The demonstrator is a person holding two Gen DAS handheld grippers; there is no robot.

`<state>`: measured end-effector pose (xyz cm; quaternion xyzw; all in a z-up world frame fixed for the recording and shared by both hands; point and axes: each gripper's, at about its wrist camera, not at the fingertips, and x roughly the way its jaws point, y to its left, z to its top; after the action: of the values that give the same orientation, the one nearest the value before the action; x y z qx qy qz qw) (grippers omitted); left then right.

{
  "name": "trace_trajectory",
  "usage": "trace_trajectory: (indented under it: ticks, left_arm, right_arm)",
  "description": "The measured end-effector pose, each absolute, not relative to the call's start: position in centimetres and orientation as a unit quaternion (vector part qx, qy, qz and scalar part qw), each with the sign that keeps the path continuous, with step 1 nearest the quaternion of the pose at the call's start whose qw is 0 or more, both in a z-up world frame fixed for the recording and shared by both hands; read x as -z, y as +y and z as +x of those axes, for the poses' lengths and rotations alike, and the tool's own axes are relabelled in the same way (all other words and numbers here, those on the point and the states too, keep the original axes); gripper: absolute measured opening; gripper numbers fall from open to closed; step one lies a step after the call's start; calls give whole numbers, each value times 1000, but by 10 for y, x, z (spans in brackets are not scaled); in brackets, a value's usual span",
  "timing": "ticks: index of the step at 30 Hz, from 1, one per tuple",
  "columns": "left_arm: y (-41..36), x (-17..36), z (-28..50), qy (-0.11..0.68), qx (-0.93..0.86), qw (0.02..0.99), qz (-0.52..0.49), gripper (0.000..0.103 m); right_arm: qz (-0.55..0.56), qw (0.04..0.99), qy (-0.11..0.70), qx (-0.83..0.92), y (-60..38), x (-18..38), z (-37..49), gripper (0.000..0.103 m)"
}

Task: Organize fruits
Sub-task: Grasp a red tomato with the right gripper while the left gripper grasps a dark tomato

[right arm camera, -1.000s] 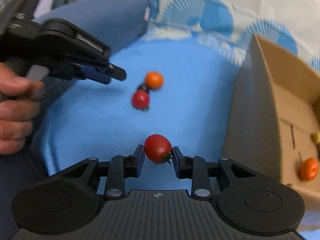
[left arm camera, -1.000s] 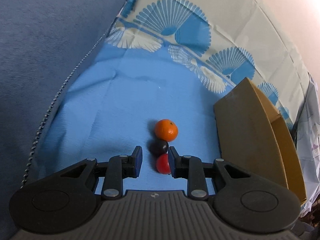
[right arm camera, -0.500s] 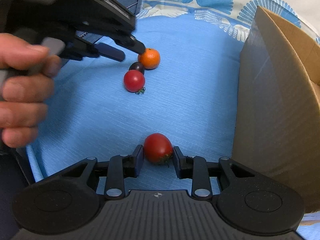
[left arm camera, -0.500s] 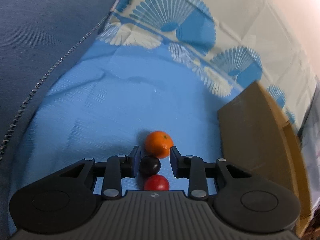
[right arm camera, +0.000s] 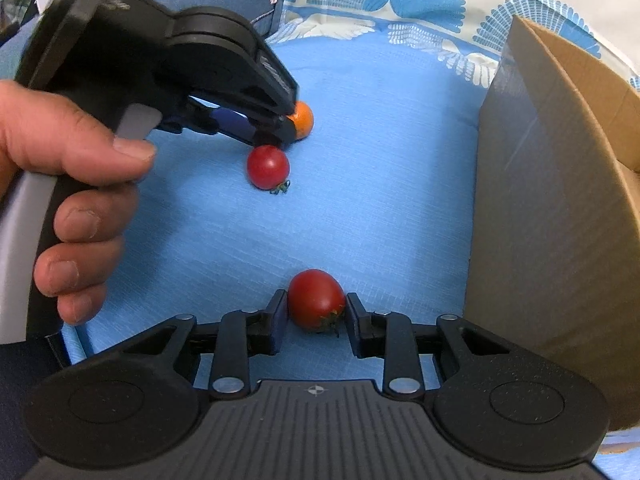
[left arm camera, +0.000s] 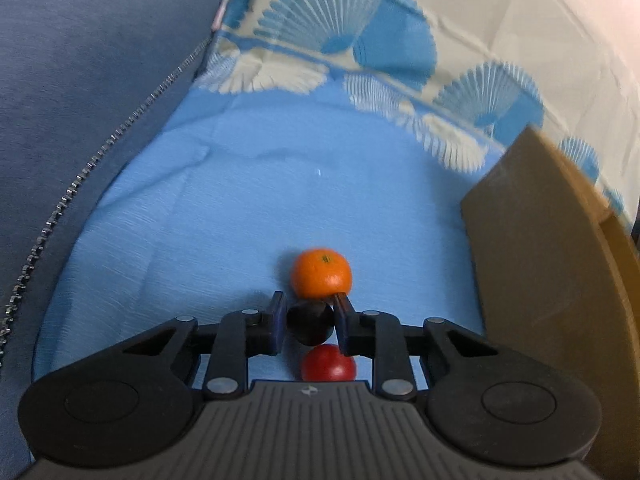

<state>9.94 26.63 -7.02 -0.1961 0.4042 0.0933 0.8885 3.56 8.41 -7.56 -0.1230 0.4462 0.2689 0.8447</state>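
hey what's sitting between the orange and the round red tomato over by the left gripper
A small dark fruit, clamped in the left gripper. The left wrist view shows it between the orange and the round red tomato; in the right wrist view the gripper hides it.

A home: sofa cushion (left arm camera: 92,92) (zippered), patterned cloth (left arm camera: 360,40).

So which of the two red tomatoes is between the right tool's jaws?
The oval tomato, nearest the camera beside the cardboard box. The rounder tomato lies loose farther off, by the left gripper.
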Motion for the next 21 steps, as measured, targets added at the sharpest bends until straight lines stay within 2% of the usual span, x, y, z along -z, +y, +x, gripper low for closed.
trace_trajectory:
  ticks: [8,12,21]
  left_arm:
    - [263,28,65,324,-93,917,-214,27]
    - [256,9,43,296,-82,922,-236,27]
    - [222,-32,1,244,-38,944,-218,27]
  right_arm:
    - [-94,868,408,-269,72,55,28,31]
    - [-86,881,374,-276,65,39,17,31]
    - [-57,913,287,-286,35,-4,-1,31]
